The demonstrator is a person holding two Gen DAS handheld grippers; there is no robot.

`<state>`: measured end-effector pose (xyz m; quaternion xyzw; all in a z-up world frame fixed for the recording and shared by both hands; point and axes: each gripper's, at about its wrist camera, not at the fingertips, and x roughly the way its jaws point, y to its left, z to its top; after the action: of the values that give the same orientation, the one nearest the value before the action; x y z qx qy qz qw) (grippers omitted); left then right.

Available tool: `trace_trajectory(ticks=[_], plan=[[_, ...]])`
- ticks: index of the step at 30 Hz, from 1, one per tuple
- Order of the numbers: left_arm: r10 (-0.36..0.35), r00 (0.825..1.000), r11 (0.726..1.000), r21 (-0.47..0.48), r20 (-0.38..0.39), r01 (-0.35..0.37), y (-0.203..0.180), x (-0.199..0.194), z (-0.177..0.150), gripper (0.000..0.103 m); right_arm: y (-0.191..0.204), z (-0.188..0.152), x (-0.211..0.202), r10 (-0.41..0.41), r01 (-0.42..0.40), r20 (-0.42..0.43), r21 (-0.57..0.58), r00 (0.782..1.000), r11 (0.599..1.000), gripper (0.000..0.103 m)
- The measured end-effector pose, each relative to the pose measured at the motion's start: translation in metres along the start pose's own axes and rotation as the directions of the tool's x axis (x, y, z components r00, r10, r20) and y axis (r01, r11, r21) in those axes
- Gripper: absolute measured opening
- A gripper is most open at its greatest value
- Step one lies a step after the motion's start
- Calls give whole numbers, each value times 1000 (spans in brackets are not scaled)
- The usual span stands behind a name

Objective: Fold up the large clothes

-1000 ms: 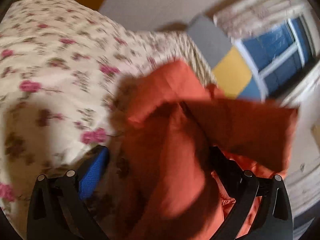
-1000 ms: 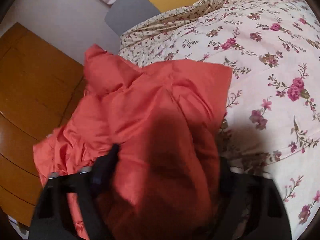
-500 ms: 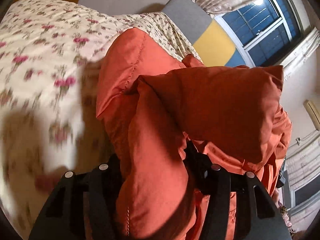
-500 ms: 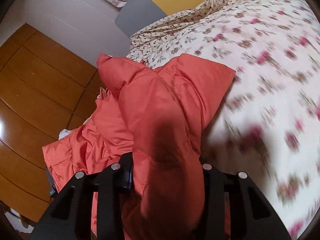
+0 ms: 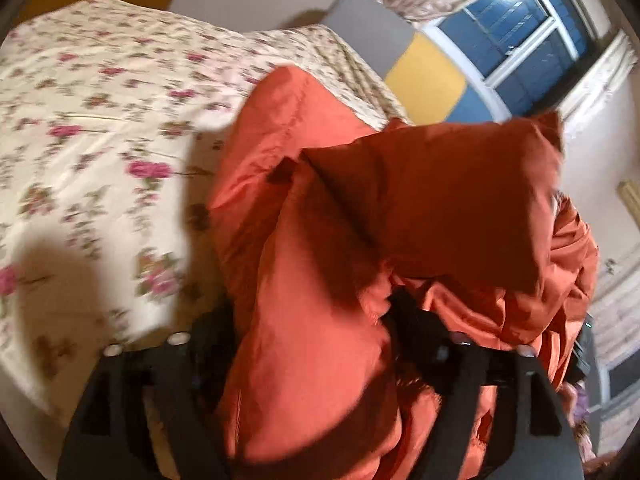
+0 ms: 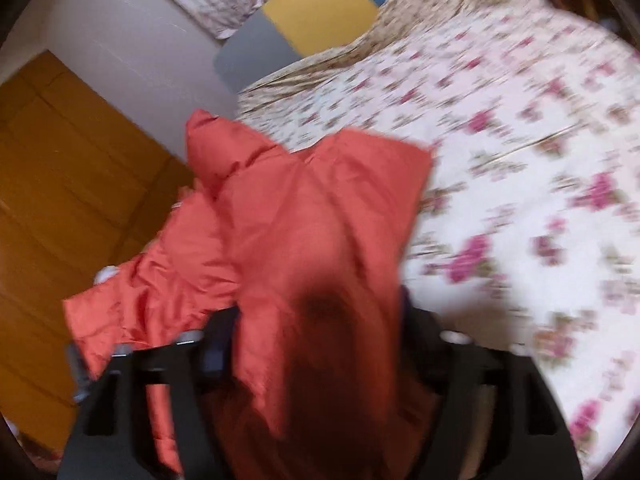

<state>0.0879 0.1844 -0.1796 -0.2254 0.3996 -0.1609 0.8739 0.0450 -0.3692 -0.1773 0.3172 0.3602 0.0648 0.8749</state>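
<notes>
Left gripper (image 5: 304, 320) and right gripper (image 6: 316, 320): jaws just widened, a thick fold of the orange jacket (image 5: 400, 208) between each pair, grip unclear. Jacket bunched over the floral bedspread (image 5: 100, 140); headboard (image 6: 316, 12) beyond.

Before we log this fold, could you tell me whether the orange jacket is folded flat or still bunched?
Still bunched: the orange jacket hangs crumpled between both claws, with a loose part trailing off the floral bed.

Left gripper (image 5: 310, 344): jaws have just been opening again, a thick fold of the orange jacket (image 5: 400, 208) between them.
Right gripper (image 6: 320, 332): jaws likewise widening around jacket (image 6: 304, 208).
Jacket: being carried along the bedspread (image 5: 100, 128) edge.
</notes>
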Motion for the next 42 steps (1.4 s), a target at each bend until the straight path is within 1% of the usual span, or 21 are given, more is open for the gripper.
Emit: trace_trajectory(ticks=[2,3,5,6,8,10,12,14,15,16,17,18,19,21,22,26,31,33,37,38,42], plan=[[67,996,998,14,51,-68,1,-16,-2,86,4,1,-12,-52,54,52,-36,997,998,90],[113,989,993,34,99,-117,1,-29,-3,88,8,5,-21,-69,75,85,-69,994,995,90],[140,974,984,81,181,-156,-4,-49,0,92,19,14,-29,-87,103,124,-135,989,985,91],[138,969,981,108,203,-163,-7,-53,4,95,25,19,-28,-83,105,132,-169,988,980,94],[114,970,971,183,213,-154,-21,-52,17,95,39,33,-20,-69,98,121,-253,990,962,95],[73,982,959,259,175,-118,-36,-38,32,99,50,45,-5,-69,97,98,-321,993,942,95],[33,990,947,314,136,-74,-48,-22,40,99,55,56,18,-69,78,40,-346,997,935,95],[17,995,941,335,100,-50,-59,2,51,99,57,60,34,-44,34,-20,-343,999,939,81],[-2,996,944,328,94,-30,-60,9,54,98,59,60,40,-29,15,-37,-338,999,941,62],[-22,995,952,305,98,-9,-61,13,56,83,61,58,41,-40,25,-39,-333,998,943,47],[-46,995,964,265,92,20,-61,17,58,72,64,57,41,-43,28,-37,-332,998,943,38],[-70,995,972,227,78,50,-60,20,59,56,70,51,41,-33,19,-36,-331,999,943,24],[-92,993,975,208,70,75,-60,21,58,43,73,50,37,-16,4,-33,-326,999,945,20],[-97,992,974,213,83,77,-69,15,54,35,81,52,26,12,-18,-19,-325,1000,945,17],[-99,989,973,219,109,74,-71,8,55,31,88,54,17,20,-21,-6,-336,1000,942,17],[-100,969,981,186,225,58,-75,-22,69,26,110,74,-8,31,0,75,-376,997,927,16],[-46,926,985,171,374,-20,-80,-44,103,24,119,111,-11,24,36,174,-331,985,943,15],[-37,914,986,161,403,-32,-82,-45,117,24,119,125,-4,36,19,188,-281,981,959,15],[9,891,989,125,453,-73,-88,-34,141,24,117,146,21,-22,78,242,-225,970,971,13],[40,886,990,103,462,-99,-88,-26,148,24,114,150,30,-38,91,253,-202,967,975,13],[96,889,994,1,448,-108,-77,4,166,24,93,159,63,-84,121,256,-129,963,984,13]])
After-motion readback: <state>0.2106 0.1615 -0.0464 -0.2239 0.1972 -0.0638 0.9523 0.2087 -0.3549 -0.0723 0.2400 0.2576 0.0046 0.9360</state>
